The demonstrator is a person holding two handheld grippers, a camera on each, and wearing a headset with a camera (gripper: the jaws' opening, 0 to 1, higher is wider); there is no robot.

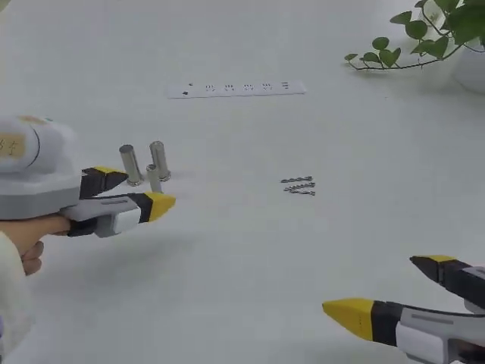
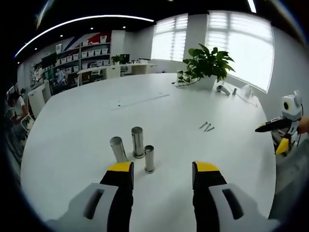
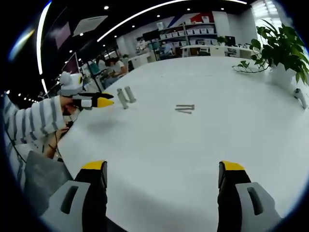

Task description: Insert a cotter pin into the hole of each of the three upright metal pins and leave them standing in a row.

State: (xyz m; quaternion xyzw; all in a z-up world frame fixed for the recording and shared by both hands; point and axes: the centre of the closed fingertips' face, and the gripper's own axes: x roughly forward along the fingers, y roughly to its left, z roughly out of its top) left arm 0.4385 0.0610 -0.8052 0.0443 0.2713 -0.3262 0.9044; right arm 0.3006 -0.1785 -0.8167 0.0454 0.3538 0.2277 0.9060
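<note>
1. Your white counter point(image 1: 250, 250) carries three upright metal pins point(image 1: 158, 159) centre left, cotter pins point(image 1: 298, 186) mid-frame.
2. Your left tool point(image 1: 149, 189) gapes empty beside them.
3. Your right tool point(image 1: 369, 283), lower right, gapes empty too.

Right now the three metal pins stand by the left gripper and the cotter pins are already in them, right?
No. In the head view the cotter pins lie loose on the table, apart from the metal pins by the left gripper.

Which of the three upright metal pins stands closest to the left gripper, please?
The shortest pin, rightmost in the left gripper view, just ahead of the left gripper. The middle pin and the left pin are taller and farther back.
</note>
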